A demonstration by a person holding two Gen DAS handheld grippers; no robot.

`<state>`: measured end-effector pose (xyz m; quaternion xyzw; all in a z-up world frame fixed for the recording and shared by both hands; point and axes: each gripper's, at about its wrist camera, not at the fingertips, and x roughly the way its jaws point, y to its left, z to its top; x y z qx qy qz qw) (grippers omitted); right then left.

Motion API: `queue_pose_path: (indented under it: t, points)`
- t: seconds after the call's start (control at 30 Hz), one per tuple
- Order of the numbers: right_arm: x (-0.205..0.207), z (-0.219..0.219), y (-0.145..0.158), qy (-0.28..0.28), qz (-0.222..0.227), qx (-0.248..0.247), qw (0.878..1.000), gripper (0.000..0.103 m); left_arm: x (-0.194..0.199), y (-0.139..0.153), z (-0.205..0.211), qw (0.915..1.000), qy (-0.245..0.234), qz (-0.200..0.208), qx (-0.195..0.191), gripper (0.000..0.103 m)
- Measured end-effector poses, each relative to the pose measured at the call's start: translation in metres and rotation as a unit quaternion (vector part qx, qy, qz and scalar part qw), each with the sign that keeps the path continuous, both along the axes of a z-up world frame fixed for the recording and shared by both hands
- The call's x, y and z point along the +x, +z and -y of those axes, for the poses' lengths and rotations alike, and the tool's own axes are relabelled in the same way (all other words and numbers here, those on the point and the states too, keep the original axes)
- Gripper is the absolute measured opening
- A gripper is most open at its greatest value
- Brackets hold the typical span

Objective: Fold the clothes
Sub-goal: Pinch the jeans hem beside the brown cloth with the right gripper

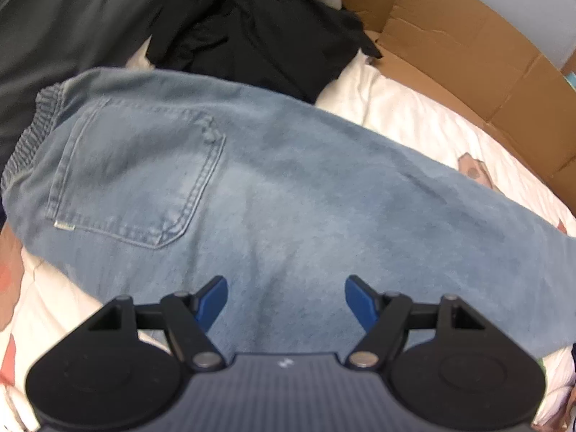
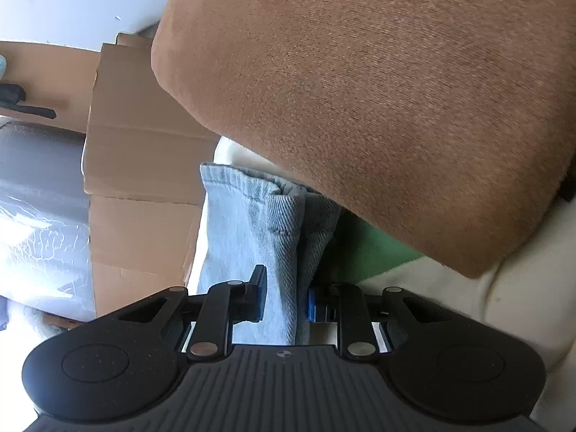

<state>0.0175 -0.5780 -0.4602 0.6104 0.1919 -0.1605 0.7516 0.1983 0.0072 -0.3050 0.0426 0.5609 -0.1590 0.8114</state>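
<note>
- Jeans (image 1: 273,194) — pale blue denim, lying flat across a white bed cover (image 1: 424,115) with the back pocket (image 1: 136,172) facing up; beyond the jeans sits a heap of dark clothes (image 1: 259,36), and a cardboard box (image 1: 468,57) stands past their far side.
- Left tool (image 1: 286,298) hangs over the jeans just below the pocket, blue pads spread wide, nothing between them.
- Right tool (image 2: 286,298) is closed narrow on a bunched leg end of the jeans (image 2: 252,223), hem (image 2: 230,176) pointing away; a brown cushion (image 2: 378,90) looms just above that hem.
- My judgement: the fold is only starting. To do it well, keep the right grip firm on both layers, pin or pinch the seat with the left tool, then carry the hem toward the pocket — low and straight, edges aligned.
</note>
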Motion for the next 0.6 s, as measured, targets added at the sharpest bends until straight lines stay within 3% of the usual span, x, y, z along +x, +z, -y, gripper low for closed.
queue_pose_path:
  t: [0.03, 0.17, 0.3, 0.4, 0.6]
  points:
    - [-0.001, 0.001, 0.000, -0.003, 0.001, 0.001, 1.000, 0.022, 0.001, -0.001, -0.002, 1.0000, -0.003, -0.003, 0.000, 0.075]
    - [-0.008, 0.009, 0.005, -0.020, 0.002, -0.007, 1.000, 0.022, 0.002, -0.003, -0.017, 0.9996, 0.019, -0.016, -0.016, 0.075]
    - [-0.009, 0.014, 0.009, -0.019, -0.009, -0.012, 1.000, 0.009, -0.008, -0.011, -0.038, 0.9979, 0.048, -0.030, -0.031, 0.075]
    - [-0.009, 0.013, 0.016, -0.012, -0.014, -0.018, 1.000, 0.007, -0.017, -0.020, -0.054, 0.9959, 0.071, -0.039, -0.039, 0.075]
    - [-0.005, 0.015, 0.041, 0.016, -0.004, -0.038, 0.999, 0.007, -0.033, -0.039, -0.083, 0.9841, 0.117, -0.067, -0.116, 0.071]
